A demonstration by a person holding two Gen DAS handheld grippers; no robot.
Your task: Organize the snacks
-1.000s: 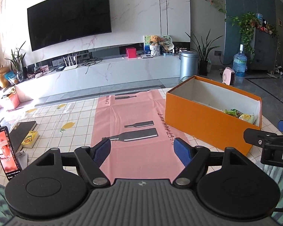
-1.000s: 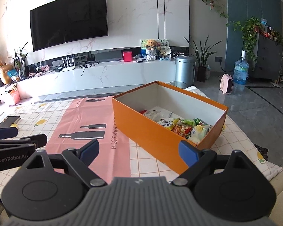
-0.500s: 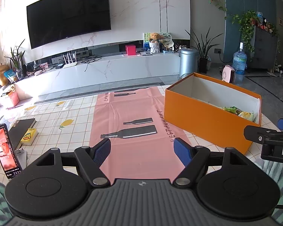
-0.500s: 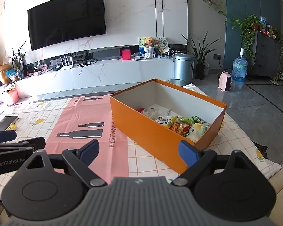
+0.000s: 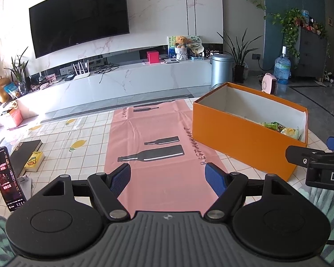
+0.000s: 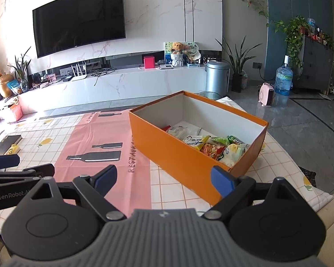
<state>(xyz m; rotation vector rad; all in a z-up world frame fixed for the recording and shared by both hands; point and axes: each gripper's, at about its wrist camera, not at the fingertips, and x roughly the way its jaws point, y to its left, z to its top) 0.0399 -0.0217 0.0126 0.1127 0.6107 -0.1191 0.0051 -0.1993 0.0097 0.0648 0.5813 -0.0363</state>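
An open orange box stands on the table's right half and holds several snack packets. It also shows in the left wrist view, with a few packets visible at its near end. My left gripper is open and empty, over the pink mat. My right gripper is open and empty, just short of the box's near corner. Each gripper shows at the edge of the other's view.
A checked tablecloth covers the table. At its left edge lie a dark book, a small yellow packet and an upright phone. Beyond the table are a TV wall and floor.
Both grippers have drawn back and risen slightly, so the box and mat sit a little farther off. Both stay open and empty.
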